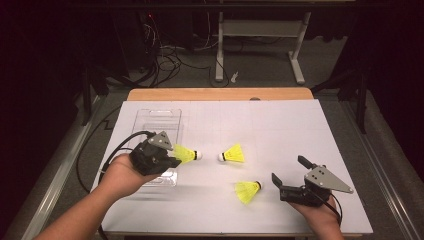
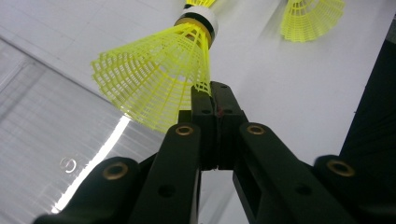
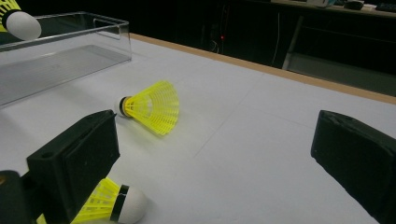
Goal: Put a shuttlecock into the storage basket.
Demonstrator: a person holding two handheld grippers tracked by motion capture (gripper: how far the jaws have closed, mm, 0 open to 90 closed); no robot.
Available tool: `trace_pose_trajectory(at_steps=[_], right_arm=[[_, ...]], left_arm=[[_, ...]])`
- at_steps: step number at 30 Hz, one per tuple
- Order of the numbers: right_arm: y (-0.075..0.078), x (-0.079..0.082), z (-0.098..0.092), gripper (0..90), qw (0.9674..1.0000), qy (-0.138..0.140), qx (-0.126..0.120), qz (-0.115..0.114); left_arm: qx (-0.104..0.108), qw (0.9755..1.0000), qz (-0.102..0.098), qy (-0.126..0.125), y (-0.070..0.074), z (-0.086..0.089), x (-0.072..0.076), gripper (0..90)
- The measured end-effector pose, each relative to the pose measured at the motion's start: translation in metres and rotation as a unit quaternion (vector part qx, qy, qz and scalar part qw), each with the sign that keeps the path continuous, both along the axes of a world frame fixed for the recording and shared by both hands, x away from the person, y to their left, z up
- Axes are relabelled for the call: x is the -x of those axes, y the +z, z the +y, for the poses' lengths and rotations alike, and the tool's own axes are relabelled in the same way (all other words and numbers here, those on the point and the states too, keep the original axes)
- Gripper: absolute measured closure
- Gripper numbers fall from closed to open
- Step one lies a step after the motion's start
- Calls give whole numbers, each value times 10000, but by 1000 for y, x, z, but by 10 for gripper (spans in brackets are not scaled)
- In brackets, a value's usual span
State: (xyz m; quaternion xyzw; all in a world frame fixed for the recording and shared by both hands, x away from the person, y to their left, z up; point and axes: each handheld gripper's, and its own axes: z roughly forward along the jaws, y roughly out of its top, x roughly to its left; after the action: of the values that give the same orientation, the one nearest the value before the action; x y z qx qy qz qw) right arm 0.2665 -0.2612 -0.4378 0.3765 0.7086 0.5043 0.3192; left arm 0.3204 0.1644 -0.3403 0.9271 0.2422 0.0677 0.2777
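My left gripper (image 1: 175,157) is shut on the rim of a yellow shuttlecock's (image 1: 187,154) skirt, holding it just above the table beside the clear tray (image 1: 156,119), cork pointing right. In the left gripper view the jaws (image 2: 215,98) pinch the mesh skirt of this shuttlecock (image 2: 154,84). A second shuttlecock (image 1: 233,153) lies at the table's middle, and a third shuttlecock (image 1: 248,191) lies nearer the front. My right gripper (image 1: 290,170) rests open at the front right, with nothing between its fingers (image 3: 79,158). The third shuttlecock (image 3: 112,205) lies just beside its left jaw.
The clear plastic tray (image 3: 70,56) stands at the left of the white table top (image 1: 280,130) with nothing in it. A wooden edge (image 1: 220,94) runs along the far side. Beyond it are cables and desk legs on the floor.
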Motion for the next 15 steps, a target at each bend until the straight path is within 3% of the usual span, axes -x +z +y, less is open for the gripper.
trace_pose_trajectory(at_steps=[15], right_arm=[[-1, 0, 1, 15, 10000, 2, 4, 7]], left_arm=[[-58, 9995, -78, 304, 4, 33, -4, 898]])
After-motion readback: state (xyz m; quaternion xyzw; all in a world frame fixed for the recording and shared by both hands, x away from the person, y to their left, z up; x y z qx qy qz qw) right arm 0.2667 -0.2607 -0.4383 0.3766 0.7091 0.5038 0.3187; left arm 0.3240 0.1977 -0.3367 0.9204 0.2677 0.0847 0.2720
